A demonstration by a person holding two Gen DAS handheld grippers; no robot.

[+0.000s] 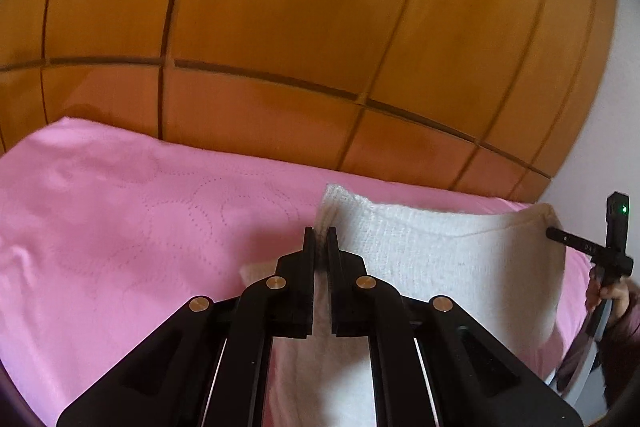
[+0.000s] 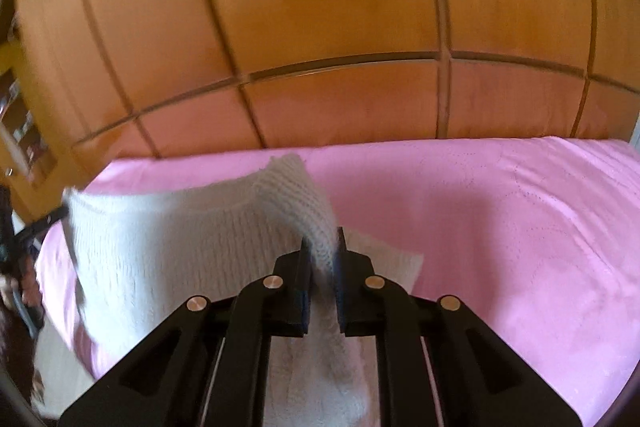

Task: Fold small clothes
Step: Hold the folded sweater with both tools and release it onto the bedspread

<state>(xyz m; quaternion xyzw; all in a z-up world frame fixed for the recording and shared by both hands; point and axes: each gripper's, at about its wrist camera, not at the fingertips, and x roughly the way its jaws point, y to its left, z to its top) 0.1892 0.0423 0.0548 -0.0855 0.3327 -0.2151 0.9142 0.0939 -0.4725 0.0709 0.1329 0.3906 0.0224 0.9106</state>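
Left wrist: left gripper point(image 1: 321, 233) clamped on one top corner of the white knit sweater point(image 1: 460, 259), lifted above the pink quilted bedspread point(image 1: 120, 227), probably to spread it flat. Other gripper point(image 1: 560, 235) pinches the far corner. Right wrist: right gripper point(image 2: 322, 241) clamped on a bunched shoulder of the chunky, ribbed sweater point(image 2: 160, 247); glossy wooden wardrobe point(image 2: 320, 27) behind.

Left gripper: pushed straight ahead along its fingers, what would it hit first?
The left gripper is already shut on the white knit top, so cloth comes first. Past that, probably the pink bedspread, then the wooden wardrobe doors; depth is unclear.
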